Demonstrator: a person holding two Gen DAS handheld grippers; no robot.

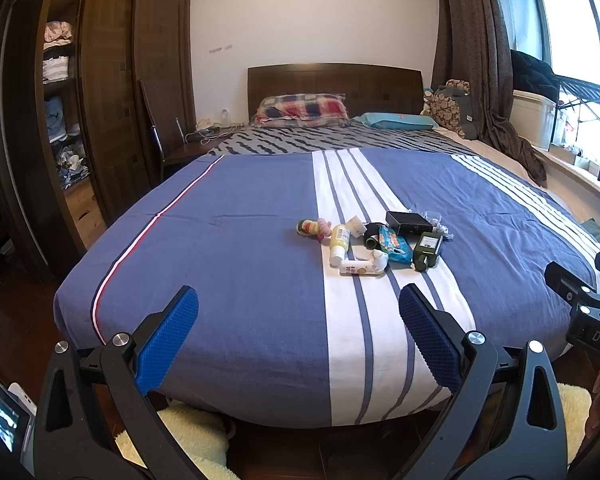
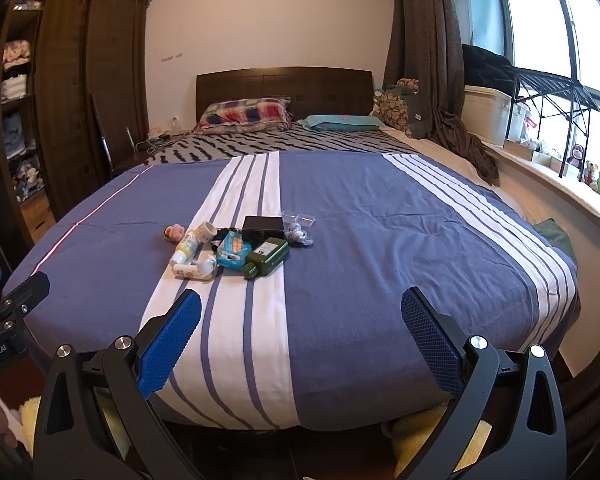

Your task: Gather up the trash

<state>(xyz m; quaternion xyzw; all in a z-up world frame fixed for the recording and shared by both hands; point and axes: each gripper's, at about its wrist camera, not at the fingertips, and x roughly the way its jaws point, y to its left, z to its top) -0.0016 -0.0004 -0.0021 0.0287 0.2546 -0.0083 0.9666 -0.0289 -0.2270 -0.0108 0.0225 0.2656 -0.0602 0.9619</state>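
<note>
A small pile of trash lies mid-bed on the blue and white striped cover (image 1: 240,240): a yellow bottle (image 1: 339,240), a white tube (image 1: 360,267), a blue wipes pack (image 1: 394,245), a green bottle (image 1: 427,250) and a black box (image 1: 407,222). The right wrist view shows the same pile: yellow bottle (image 2: 187,250), wipes pack (image 2: 234,254), green bottle (image 2: 268,258), black box (image 2: 263,224), clear plastic (image 2: 300,220). My left gripper (image 1: 298,306) and right gripper (image 2: 300,308) are both open and empty, held at the foot of the bed, well short of the pile.
Pillows (image 1: 300,110) and a dark headboard (image 1: 334,80) are at the far end. A wooden wardrobe (image 1: 100,100) stands left. Curtain (image 2: 428,60), white bin (image 2: 488,112) and window sill with toys (image 2: 596,180) are on the right. Yellow fluffy rug (image 1: 180,432) lies below.
</note>
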